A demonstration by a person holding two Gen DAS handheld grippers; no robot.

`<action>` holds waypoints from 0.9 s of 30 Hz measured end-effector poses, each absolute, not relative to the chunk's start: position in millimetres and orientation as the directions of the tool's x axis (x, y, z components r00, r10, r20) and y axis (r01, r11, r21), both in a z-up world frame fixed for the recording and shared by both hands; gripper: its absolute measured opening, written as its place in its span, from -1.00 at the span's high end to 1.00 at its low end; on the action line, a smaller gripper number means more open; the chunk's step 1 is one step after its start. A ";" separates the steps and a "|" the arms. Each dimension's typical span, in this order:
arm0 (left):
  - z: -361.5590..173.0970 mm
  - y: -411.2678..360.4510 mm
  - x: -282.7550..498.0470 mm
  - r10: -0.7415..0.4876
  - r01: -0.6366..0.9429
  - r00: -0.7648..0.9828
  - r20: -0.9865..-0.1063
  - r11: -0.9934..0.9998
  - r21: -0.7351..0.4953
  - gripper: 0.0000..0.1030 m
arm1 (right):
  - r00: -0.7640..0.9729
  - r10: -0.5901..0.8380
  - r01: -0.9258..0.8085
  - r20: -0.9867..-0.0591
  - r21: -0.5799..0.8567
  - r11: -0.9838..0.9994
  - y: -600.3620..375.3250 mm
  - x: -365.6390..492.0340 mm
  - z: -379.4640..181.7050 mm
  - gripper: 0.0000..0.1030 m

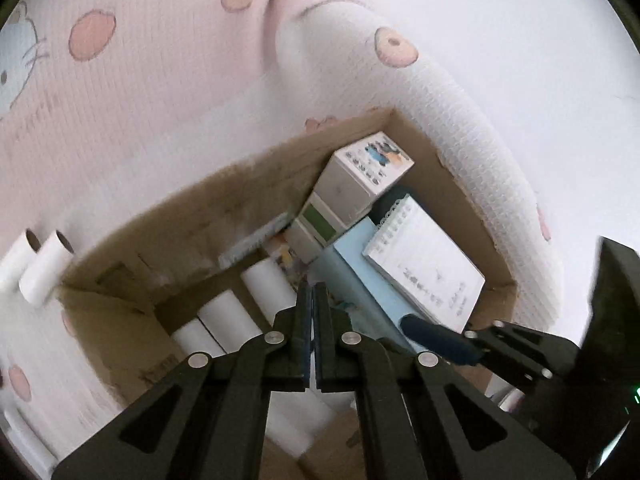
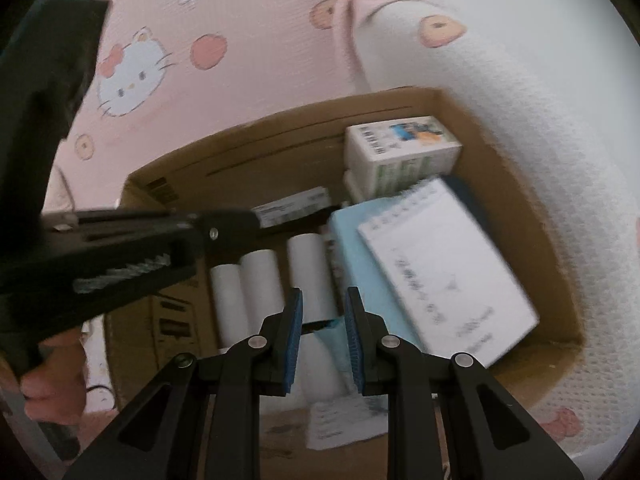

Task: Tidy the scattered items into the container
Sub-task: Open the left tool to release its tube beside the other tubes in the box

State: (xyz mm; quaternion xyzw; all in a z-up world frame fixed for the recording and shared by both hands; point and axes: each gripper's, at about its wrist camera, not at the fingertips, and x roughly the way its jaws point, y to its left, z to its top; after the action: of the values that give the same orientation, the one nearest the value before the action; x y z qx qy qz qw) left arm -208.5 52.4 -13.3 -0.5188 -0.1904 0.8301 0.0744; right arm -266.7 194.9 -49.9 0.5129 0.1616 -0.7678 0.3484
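A brown cardboard box (image 1: 224, 196) (image 2: 280, 140) sits on a pink cartoon-print bedspread. Inside lie white paper rolls (image 1: 228, 320) (image 2: 260, 276), a spiral notepad (image 1: 428, 264) (image 2: 444, 264) on a light blue book (image 1: 356, 276) (image 2: 360, 280), and stacked white cartons (image 1: 360, 176) (image 2: 400, 148). My left gripper (image 1: 312, 292) is shut and empty above the box, and shows from the side in the right wrist view (image 2: 256, 216). My right gripper (image 2: 322, 300) is open and empty over the rolls; it shows at the right in the left wrist view (image 1: 420, 326). Two white rolls (image 1: 40, 268) lie outside the box on the bedspread.
A white quilted pillow (image 1: 460, 120) (image 2: 540, 140) presses against the box's right side. The pink bedspread (image 1: 140, 100) (image 2: 240, 80) surrounds the box. A hand (image 2: 56, 372) grips the left tool's handle at the lower left of the right wrist view.
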 end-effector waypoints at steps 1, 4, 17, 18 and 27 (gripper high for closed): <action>-1.9 45.5 -201.3 0.317 0.067 -0.461 -0.829 -0.919 -0.389 0.99 | -0.215 -0.370 0.703 -0.904 0.120 -0.701 191.2 -265.8 -52.4 0.66; -9.8 33.7 -190.7 0.321 0.060 -0.495 -0.807 -0.915 -0.400 0.99 | -0.175 -0.341 0.719 -0.924 0.117 -0.685 176.8 -264.7 -63.2 0.66; -36.9 -9.1 -194.5 0.361 0.009 -0.615 -0.701 -0.886 -0.463 0.70 | -0.021 -0.162 0.761 -0.987 0.089 -0.642 125.9 -275.7 -119.7 0.65; -37.6 -11.2 -195.6 0.364 0.007 -0.619 -0.696 -0.883 -0.469 0.64 | -0.027 -0.153 0.758 -0.988 0.079 -0.648 123.4 -278.5 -121.4 0.65; -35.4 -17.6 -198.1 0.403 -0.037 -0.647 -0.648 -0.864 -0.502 0.44 | 0.084 -0.099 0.759 -0.992 0.128 -0.639 96.1 -297.7 -143.9 0.41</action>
State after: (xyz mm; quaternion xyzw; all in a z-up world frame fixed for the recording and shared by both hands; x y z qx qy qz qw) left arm -198.1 -17.6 -35.4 -0.4013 -0.2284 0.8781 0.1253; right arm -297.7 96.1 -143.9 0.6523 0.2529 -0.6276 0.3415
